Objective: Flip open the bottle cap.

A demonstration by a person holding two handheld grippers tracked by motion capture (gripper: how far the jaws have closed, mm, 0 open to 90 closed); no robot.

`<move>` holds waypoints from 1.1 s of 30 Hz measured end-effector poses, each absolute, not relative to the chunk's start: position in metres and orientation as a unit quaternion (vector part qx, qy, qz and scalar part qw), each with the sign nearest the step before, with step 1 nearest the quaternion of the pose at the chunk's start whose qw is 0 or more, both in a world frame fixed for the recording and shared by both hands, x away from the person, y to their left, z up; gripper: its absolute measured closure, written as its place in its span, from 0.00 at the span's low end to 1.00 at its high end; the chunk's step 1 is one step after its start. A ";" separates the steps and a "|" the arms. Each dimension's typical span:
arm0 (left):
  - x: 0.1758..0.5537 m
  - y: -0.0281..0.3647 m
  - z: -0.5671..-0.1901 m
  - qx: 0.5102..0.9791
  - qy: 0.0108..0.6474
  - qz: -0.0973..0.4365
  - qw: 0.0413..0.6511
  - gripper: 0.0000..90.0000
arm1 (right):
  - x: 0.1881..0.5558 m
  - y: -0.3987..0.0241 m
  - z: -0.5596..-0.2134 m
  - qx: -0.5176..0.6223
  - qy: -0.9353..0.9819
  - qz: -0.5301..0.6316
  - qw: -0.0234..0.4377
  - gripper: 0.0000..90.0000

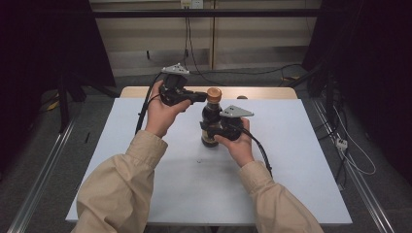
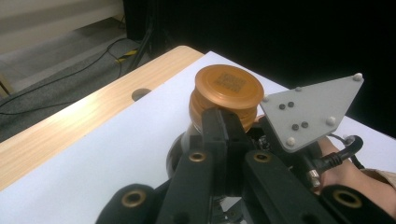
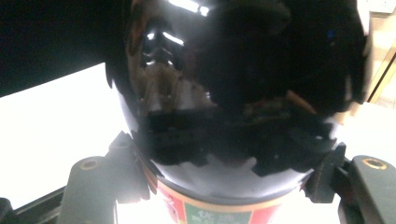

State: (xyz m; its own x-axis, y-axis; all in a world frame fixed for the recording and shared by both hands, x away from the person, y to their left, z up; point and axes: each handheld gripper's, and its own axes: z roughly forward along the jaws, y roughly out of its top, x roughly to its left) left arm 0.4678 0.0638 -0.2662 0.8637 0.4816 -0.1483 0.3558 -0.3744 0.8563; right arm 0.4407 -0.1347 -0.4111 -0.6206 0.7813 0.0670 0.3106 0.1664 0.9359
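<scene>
Item: dark glass bottle (image 1: 211, 127), upright near the middle of the white-covered surface (image 1: 291, 160), slightly toward the far edge; red-and-green label at the base seen in the right gripper view; orange-brown screw cap (image 2: 228, 91) on top, not yet removed. Right gripper (image 1: 212, 130): fingers (image 3: 100, 182) clenched on the bottle's body from the right, one pad on each flank, the hold low on the belly. Left gripper (image 2: 226, 122): fingers shut together, nothing between them, tips just beside the cap at its left and apparently touching its rim; whether any pressure is applied cannot be told. Step judged in hand: cap to be undone while the bottle is steadied. Handling notes: the left fingers are to be opened and set astride the cap, level with its ribbed side, before any turn is made; the right grip is to be kept firm and the base pressed flat, since smooth glass is judged prone to slipping and tilting. Far strip of bare wood (image 2: 93, 116) noted beyond the cover.
</scene>
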 end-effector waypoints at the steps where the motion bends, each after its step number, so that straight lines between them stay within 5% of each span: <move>1: 0.468 0.063 -0.266 0.825 0.253 0.062 0.501 1.00 | 0.441 -0.135 -0.411 0.375 0.730 0.527 0.223 0.36; 4: 0.466 0.066 -0.250 0.778 0.240 0.042 0.579 1.00 | 0.440 -0.135 -0.412 0.370 0.731 0.527 0.225 0.36; 10: 0.459 0.050 -0.222 0.815 0.226 0.075 0.529 1.00 | 0.438 -0.120 -0.409 0.348 0.746 0.510 0.248 0.35; 33: 0.462 0.082 -0.255 0.826 0.249 0.058 0.502 1.00 | 0.441 -0.132 -0.412 0.365 0.735 0.525 0.226 0.35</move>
State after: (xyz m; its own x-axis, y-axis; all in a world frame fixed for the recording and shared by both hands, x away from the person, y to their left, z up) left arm 0.4617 0.0820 -0.2553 0.8688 0.4705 -0.1545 0.3540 -0.3719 0.8581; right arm 0.4409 -0.1321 -0.4118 -0.6318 0.7734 0.0511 0.2985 0.1819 0.9369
